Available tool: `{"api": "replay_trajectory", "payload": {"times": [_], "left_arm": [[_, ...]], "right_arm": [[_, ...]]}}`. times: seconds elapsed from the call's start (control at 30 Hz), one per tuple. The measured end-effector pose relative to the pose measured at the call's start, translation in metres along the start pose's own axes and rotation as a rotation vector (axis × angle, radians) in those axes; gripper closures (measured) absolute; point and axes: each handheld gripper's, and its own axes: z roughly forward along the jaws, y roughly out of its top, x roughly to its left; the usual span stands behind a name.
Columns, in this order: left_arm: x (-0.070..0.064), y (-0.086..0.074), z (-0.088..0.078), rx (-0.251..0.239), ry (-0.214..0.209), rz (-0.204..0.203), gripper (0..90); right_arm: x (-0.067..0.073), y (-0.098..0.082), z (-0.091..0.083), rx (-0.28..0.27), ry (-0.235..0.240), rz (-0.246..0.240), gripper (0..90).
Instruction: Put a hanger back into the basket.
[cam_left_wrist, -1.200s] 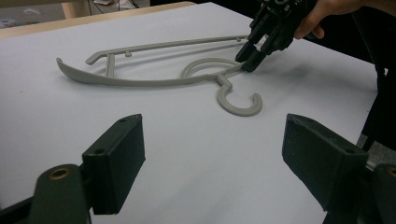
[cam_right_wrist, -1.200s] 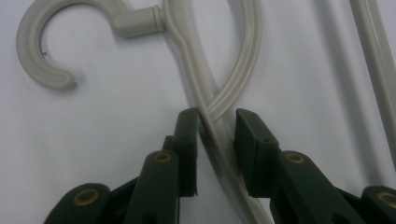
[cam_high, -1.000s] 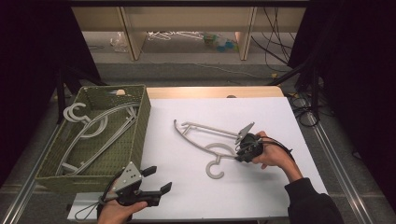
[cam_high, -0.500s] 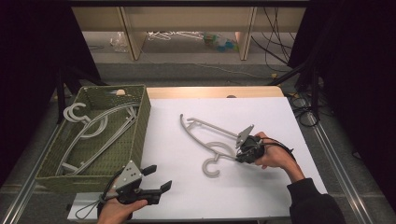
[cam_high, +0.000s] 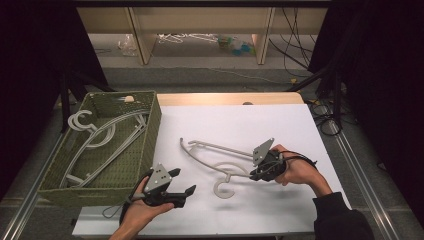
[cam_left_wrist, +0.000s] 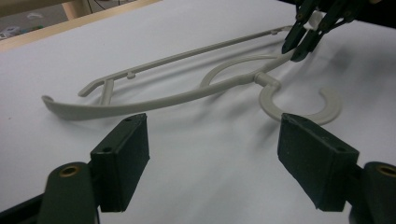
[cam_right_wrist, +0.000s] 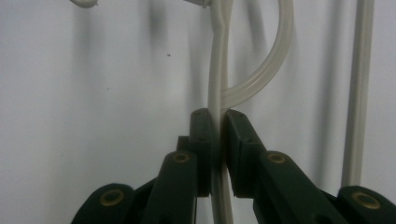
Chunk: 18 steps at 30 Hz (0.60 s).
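While our left gripper (cam_high: 181, 192) hovers at lower centre-left, jaws spread and empty, just right of the woven basket (cam_high: 150, 125) of hangers, it looks poised to help. Our right gripper (cam_high: 256, 173) pinches the pale grey plastic hanger (cam_high: 220, 160) by one thin arm, mid-frame on the white table (cam_high: 280, 125), hook nearest us.

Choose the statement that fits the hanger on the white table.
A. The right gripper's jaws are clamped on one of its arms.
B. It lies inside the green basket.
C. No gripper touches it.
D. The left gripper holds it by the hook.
A: in the right gripper view, the right gripper pinches the hanger arm.
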Motion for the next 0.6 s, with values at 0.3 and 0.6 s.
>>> {"api": "replay_trajectory", "payload": {"times": [0.3,0.6], "left_arm": [[0.0,0.018,0.038,0.029,-0.029,0.075,25.8],[-0.008,0.028,0.062,0.121,-0.042,0.257,27.1]], "right_arm": [[0.005,0.0,-0.006,-0.015,0.004,-0.002,82.3],[0.013,0.002,-0.013,-0.032,0.016,-0.037,82.3]]}}
